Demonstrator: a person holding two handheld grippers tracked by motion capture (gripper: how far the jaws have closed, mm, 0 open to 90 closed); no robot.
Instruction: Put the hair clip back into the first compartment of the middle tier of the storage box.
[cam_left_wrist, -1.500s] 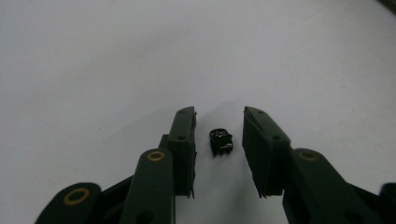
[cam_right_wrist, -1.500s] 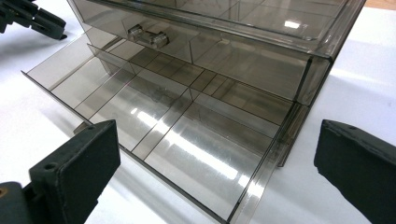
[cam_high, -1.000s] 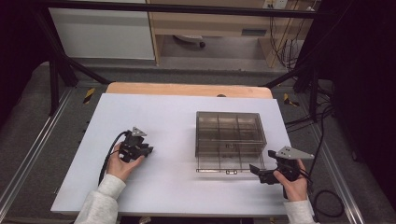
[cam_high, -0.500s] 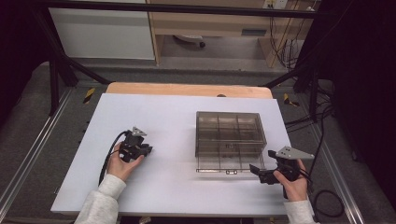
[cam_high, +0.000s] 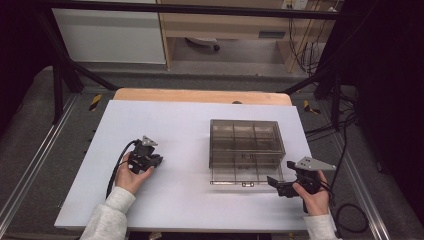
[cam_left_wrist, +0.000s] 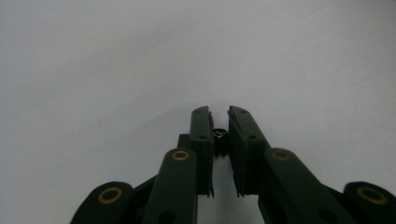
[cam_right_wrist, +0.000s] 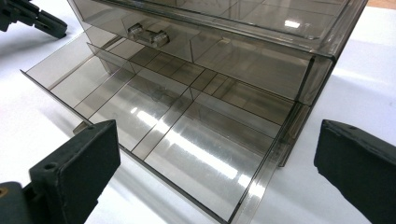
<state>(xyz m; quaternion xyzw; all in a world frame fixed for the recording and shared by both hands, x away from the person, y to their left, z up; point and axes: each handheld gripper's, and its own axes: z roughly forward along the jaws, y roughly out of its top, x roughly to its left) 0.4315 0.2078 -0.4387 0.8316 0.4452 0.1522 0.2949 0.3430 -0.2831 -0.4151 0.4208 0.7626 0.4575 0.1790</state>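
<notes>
A smoky clear drawer box (cam_high: 245, 142) stands right of the table's middle. Its bottom drawer (cam_right_wrist: 154, 112) is pulled out toward me, and its divided compartments look bare. My right gripper (cam_high: 277, 184) hovers at that drawer's front right corner, and its jaws stand wide open with nothing between them (cam_right_wrist: 217, 144). My left gripper (cam_high: 156, 161) rests low on the white table at the left. Its jaws have just been closing and now stand almost together (cam_left_wrist: 219, 116). They pinch a small dark glinting object (cam_left_wrist: 218, 133); what it is I cannot tell.
The white table top (cam_high: 190, 125) lies on a wooden board (cam_high: 200, 96). The box's upper drawer has a clear handle (cam_right_wrist: 148, 33) and stays closed. Cables trail from both grippers. Metal frame rails run along the table's left and right sides.
</notes>
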